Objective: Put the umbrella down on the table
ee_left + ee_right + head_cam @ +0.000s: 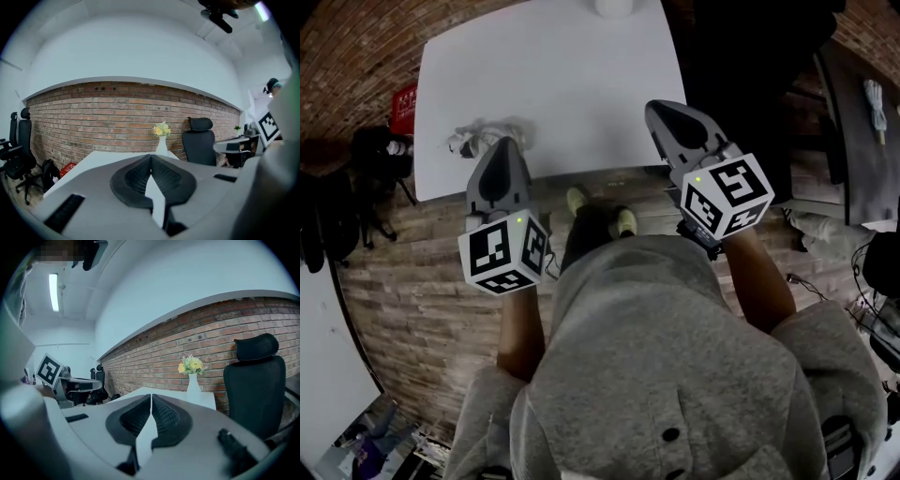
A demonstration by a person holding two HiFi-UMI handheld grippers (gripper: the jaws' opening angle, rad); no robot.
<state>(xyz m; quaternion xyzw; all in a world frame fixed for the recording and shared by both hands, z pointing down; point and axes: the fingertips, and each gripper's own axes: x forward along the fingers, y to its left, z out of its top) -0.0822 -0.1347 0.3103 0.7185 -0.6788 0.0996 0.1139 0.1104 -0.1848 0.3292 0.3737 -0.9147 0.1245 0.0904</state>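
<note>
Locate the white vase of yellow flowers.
In the left gripper view, the vase stands at the white table's far edge, left of a black office chair.

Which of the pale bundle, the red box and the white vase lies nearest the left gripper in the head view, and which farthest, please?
1. The pale bundle, likely the umbrella: on the table, just left of the left gripper.
2. The red box: on the floor, past the table's left edge.
3. The white vase: table's far edge.
</note>
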